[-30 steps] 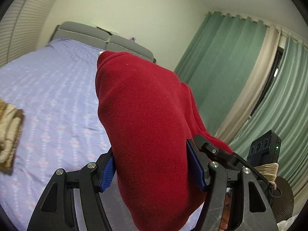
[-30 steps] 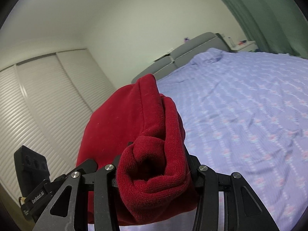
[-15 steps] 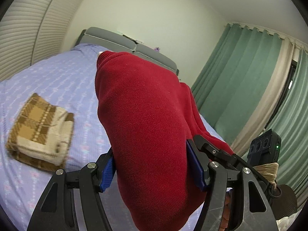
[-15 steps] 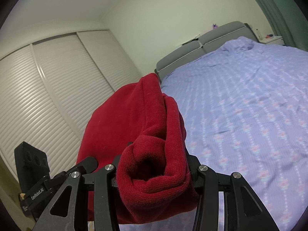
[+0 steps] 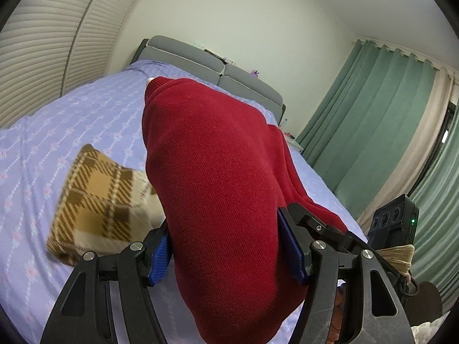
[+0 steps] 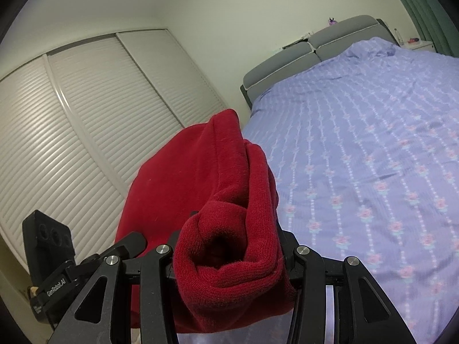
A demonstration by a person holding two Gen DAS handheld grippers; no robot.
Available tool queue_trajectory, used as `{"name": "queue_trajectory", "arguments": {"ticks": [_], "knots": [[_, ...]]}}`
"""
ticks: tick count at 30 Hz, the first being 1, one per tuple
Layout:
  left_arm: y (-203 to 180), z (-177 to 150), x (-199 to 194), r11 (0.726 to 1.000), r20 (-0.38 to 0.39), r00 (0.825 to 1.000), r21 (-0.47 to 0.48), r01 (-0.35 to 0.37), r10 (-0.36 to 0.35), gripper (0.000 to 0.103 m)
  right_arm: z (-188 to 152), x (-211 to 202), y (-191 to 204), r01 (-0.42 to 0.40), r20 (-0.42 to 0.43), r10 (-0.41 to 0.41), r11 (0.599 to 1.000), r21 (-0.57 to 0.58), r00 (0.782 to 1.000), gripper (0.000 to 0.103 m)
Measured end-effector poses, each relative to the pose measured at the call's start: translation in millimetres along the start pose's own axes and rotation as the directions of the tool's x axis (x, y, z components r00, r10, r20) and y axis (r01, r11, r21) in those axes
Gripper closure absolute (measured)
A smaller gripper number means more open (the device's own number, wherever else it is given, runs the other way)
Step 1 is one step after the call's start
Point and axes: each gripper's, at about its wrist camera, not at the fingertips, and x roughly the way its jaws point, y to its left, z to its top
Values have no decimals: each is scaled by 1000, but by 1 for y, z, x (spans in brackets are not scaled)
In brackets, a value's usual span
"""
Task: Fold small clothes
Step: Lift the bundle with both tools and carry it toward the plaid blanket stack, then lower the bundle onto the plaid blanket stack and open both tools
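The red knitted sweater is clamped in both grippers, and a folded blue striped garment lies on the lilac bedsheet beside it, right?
Not quite: the folded garment is brown and cream plaid, as the left wrist view shows. The red knitted sweater is clamped in both the left gripper and the right gripper.

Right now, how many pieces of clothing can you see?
2: a red sweater held up by both grippers, and a folded plaid one on the bed. Others may be hidden.

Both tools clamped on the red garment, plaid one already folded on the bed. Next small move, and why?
Probably lower the red garment onto bare bedspread beside the folded plaid piece, then let go. It hangs bunched and folded, clear of the bed, clamped in the left tool and right tool. The plaid piece already lies folded, which suggests a stacking spot.
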Motion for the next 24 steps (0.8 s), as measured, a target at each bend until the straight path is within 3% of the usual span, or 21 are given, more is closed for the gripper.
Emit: {"name": "queue_trajectory", "arguments": {"ticks": [11, 16, 20, 24], "knots": [[73, 40, 2, 999, 24, 999, 19, -32, 31, 38, -12, 80, 35, -36, -72, 35, 999, -14, 997, 58], [97, 51, 21, 997, -15, 999, 66, -46, 47, 38, -22, 107, 43, -7, -80, 4, 999, -34, 997, 58], [114, 53, 39, 989, -36, 994, 108, -100, 104, 38, -32, 131, 48, 27, -113, -31, 999, -37, 993, 59], [138, 45, 57, 987, -84, 986, 84, -137, 144, 38, -44, 151, 47, 46, -168, -54, 998, -53, 984, 59]]}}
